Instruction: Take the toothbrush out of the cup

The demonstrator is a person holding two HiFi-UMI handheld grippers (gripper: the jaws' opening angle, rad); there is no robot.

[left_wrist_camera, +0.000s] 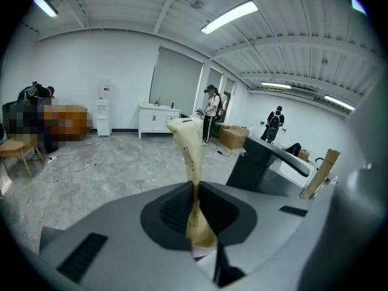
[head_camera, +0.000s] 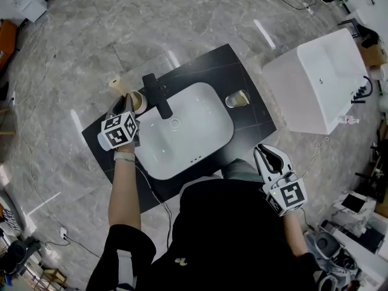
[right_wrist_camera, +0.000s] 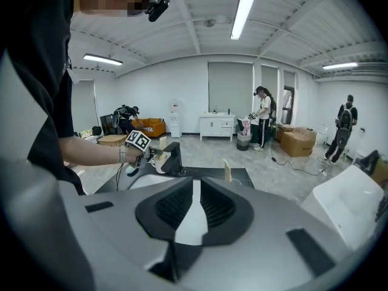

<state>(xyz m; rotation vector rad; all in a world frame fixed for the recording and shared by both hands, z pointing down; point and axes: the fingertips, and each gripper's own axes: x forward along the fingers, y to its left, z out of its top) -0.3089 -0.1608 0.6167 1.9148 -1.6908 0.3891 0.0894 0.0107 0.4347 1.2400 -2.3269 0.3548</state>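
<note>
A toothbrush in a cream paper wrapper (left_wrist_camera: 189, 156) stands up between the jaws of my left gripper (left_wrist_camera: 195, 208), which is shut on its lower part. In the head view my left gripper (head_camera: 126, 107) sits at the cup (head_camera: 140, 102) on the black counter, left of the black faucet (head_camera: 159, 94), and the wrapper's top (head_camera: 116, 84) sticks out to the far left. My right gripper (head_camera: 267, 156) hovers at the counter's near right corner, jaws shut with nothing between them (right_wrist_camera: 194, 190). The cup's inside is hidden.
A white basin (head_camera: 206, 117) is set in the black counter (head_camera: 251, 126). A second cup with a wrapped toothbrush (head_camera: 237, 99) stands right of the basin. A white cabinet (head_camera: 321, 83) stands to the right. People are in the room's background.
</note>
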